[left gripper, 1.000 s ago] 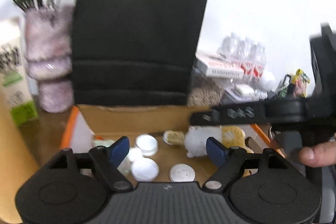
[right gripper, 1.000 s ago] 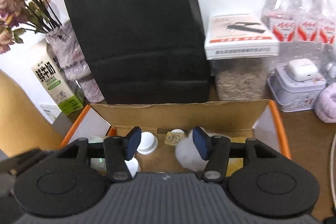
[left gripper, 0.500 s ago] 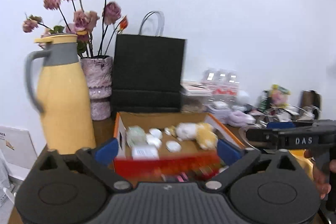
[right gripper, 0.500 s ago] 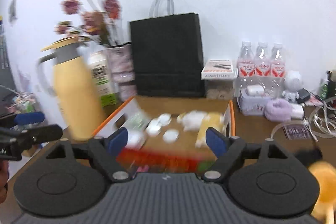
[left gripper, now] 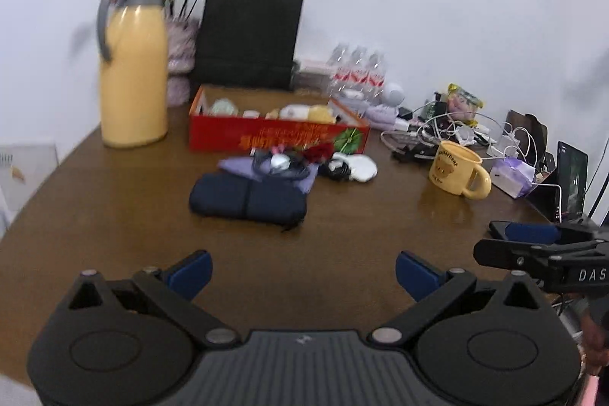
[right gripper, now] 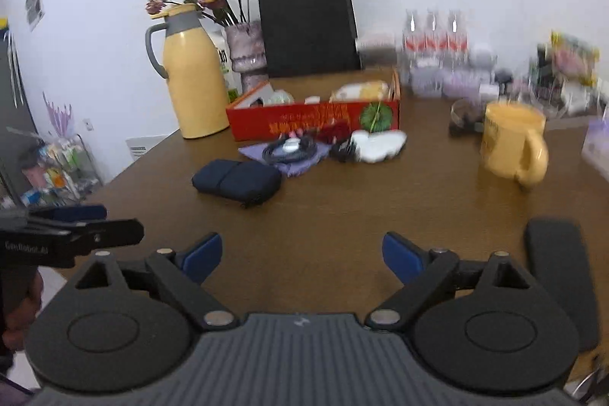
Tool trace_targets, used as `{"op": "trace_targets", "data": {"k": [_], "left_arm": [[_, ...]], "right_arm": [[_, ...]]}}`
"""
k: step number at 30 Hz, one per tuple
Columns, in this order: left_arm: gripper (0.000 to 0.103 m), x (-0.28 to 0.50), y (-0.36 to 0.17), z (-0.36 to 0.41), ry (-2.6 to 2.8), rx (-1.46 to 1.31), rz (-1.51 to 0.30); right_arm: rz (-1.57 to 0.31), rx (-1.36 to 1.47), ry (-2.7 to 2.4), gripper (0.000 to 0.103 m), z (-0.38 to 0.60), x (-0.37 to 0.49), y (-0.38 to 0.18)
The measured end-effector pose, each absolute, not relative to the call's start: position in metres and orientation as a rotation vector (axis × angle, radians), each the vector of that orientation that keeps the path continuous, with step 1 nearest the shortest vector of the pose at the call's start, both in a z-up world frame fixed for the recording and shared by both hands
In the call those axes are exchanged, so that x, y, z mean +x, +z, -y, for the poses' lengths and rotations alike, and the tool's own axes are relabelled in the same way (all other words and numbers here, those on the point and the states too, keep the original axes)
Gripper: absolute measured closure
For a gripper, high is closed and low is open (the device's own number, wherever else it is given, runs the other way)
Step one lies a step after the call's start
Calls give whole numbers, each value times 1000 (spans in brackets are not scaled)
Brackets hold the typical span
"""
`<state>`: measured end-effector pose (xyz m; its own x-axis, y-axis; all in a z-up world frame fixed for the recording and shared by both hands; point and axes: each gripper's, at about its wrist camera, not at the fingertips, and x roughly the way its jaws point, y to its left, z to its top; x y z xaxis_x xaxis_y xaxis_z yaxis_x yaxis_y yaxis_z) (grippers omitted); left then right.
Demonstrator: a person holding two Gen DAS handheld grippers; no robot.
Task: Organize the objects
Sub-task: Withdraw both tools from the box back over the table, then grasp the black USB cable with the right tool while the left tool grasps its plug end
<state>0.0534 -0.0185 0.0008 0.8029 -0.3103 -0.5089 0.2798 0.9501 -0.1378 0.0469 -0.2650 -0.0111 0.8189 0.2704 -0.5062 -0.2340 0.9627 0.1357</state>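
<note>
The brown tabletop (left gripper: 114, 215) has lots of bare room low in the frame. The red box (left gripper: 278, 136) sits mid-frame, the dark pouch (left gripper: 247, 200) before it. Left gripper (left gripper: 302, 273) and right gripper (right gripper: 302, 253) jaws have just opened wide, holding nothing.

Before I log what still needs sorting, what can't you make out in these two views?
- Red box contents: both views, front wall hides most; pale items blurred.
- Clutter beyond the yellow mug: right wrist view, motion blur.
- Cable tangle: left wrist view, too small to separate.
- Black flat object: right wrist view, partly behind the gripper body.
</note>
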Motion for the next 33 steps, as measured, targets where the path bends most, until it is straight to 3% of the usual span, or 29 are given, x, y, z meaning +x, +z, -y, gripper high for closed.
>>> {"op": "trace_targets", "data": {"k": [8,11,17,22,23,24,26,33], "left_arm": [[4,96,-6,23,-292,-39,-554],[20,134,-10,28,-318,1,-558],[35,231,-20,54,-391,123,-531],[50,299,-47,79,-478,214,-616],[58,308,-51,82,-491,220,-629],[76,317,-54,83,-502,221,-647],[99,326,-58,82,-535,209,-671],[102,303,-4,38,-518,-30,-490]], "right_arm": [[-543,41,206,13,267,74,-25],[-560,13,195,18,261,106,-36],[-544,-13,195,29,247,190,-43],[-558,2,202,35,239,251,-54],[-566,1,205,38,237,263,-57],[-573,-2,206,39,236,272,-60],[-587,-14,204,41,234,290,-67],[-597,33,247,45,234,303,-82]]}}
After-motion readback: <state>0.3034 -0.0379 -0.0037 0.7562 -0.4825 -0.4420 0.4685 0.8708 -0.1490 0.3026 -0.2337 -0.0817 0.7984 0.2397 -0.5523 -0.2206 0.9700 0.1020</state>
